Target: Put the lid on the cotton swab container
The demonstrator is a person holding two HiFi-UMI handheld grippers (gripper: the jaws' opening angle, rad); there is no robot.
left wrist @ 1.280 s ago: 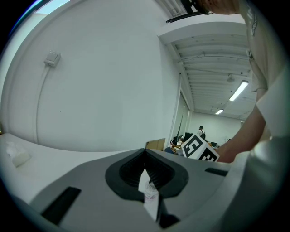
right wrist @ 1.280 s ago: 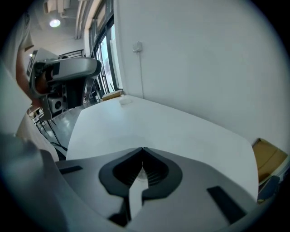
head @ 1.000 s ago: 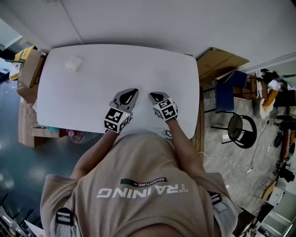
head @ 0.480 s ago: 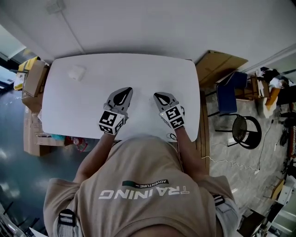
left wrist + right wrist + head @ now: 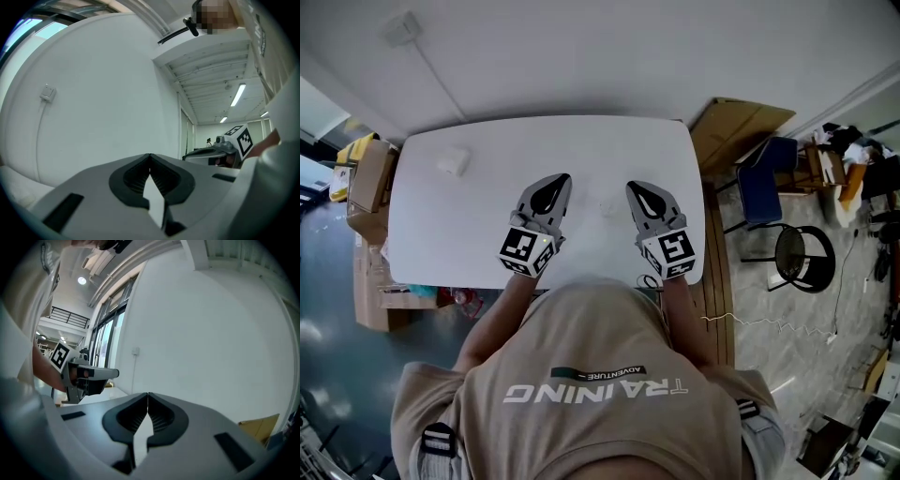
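A small pale object (image 5: 453, 161), probably the cotton swab container, lies near the far left corner of the white table (image 5: 487, 225); I cannot make out a lid. My left gripper (image 5: 553, 185) and right gripper (image 5: 638, 191) hover side by side over the table's near middle, far from that object. Both are shut with nothing between the jaws. In the left gripper view the left gripper (image 5: 150, 157) points up at a bare wall, with the right gripper (image 5: 229, 145) beside it. The right gripper (image 5: 148, 395) likewise faces the wall, the left gripper (image 5: 84, 373) at its left.
Cardboard boxes (image 5: 364, 178) stand on the floor left of the table. A flat cardboard sheet (image 5: 736, 129), a blue chair (image 5: 769, 183) and a round black stool (image 5: 802, 261) are to the right. The person's torso (image 5: 581, 375) fills the near side.
Both grippers have drifted a little apart, the right one going right and nearer the table's front edge. The head view has shifted slightly. The jaws stay shut.
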